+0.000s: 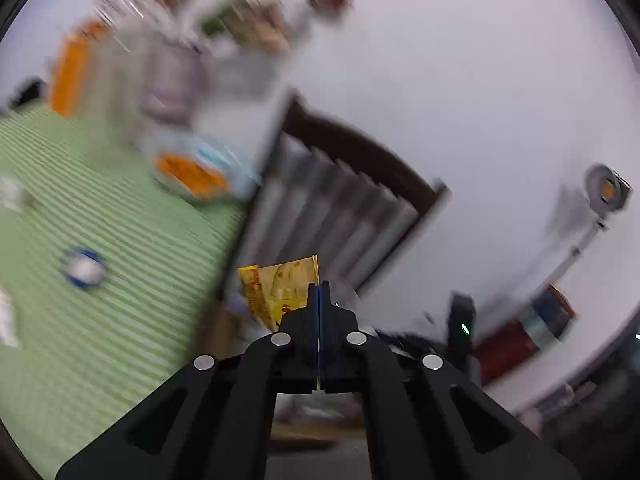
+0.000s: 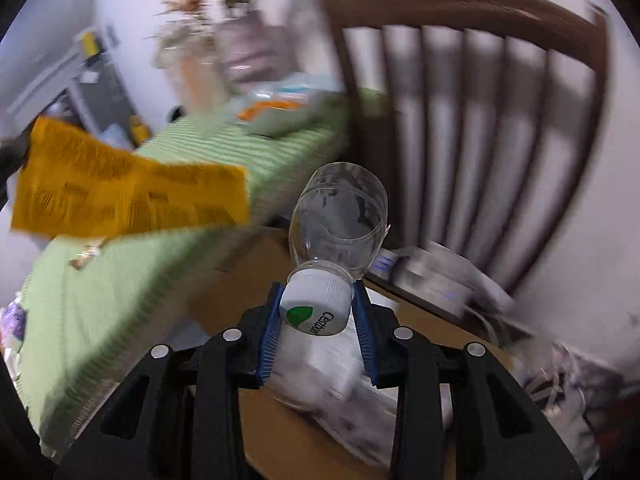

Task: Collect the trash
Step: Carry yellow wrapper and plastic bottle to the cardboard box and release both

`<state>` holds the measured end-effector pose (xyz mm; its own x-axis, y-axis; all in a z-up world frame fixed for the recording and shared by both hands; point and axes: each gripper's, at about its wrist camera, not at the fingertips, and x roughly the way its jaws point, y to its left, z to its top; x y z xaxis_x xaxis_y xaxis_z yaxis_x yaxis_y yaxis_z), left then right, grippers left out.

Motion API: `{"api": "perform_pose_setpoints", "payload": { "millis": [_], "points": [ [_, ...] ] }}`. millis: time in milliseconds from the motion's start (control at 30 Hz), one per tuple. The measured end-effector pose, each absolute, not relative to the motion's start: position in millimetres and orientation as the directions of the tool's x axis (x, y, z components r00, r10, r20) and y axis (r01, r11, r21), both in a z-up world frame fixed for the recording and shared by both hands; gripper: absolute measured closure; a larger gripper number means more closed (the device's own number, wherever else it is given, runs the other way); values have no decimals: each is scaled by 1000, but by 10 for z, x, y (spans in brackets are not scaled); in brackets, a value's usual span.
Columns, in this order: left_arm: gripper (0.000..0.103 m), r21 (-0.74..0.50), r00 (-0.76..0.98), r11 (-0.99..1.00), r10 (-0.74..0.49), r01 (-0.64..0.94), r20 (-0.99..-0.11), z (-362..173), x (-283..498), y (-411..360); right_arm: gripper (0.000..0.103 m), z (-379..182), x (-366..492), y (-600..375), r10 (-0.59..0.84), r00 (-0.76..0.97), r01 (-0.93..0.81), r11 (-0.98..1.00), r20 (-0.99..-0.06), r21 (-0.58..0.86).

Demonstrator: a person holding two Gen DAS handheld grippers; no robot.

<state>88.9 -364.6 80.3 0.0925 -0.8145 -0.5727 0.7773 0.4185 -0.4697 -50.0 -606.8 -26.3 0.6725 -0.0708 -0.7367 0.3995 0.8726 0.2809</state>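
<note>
My right gripper clamps a clear bottle by its labelled middle, base pointing away from me, while my left gripper pinches a yellow wrapper beside the green table.

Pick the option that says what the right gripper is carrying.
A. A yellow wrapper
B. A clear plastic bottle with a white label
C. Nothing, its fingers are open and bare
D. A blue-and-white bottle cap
B: in the right wrist view the right gripper has its blue pads pressed on the white-labelled part of a clear plastic bottle; the yellow wrapper is pinched by the left gripper.
</note>
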Motion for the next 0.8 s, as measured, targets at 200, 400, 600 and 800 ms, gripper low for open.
{"api": "perform_pose_setpoints", "payload": {
  "millis": [200, 400, 600, 800],
  "points": [
    [103, -608, -216, 297, -748, 736, -627, 144, 576, -4469, 69, -563, -955, -6417, -115, 606, 514, 812, -787, 276],
    [103, -575, -286, 315, -631, 755, -721, -311, 617, -4957, 69, -785, -1151, -6576, -100, 562, 549, 787, -821, 280],
    [103, -454, -221, 381, -518, 805, -826, -607, 687, -4990, 69, -955, -1085, -6484, -28, 543, 509, 806, -840, 302],
    [103, -231, -42, 489, -367, 841, -929, -1019, 1013, -5059, 69, -1187, -946, -6353, 50, 482, 462, 834, -875, 302]
  ]
}}
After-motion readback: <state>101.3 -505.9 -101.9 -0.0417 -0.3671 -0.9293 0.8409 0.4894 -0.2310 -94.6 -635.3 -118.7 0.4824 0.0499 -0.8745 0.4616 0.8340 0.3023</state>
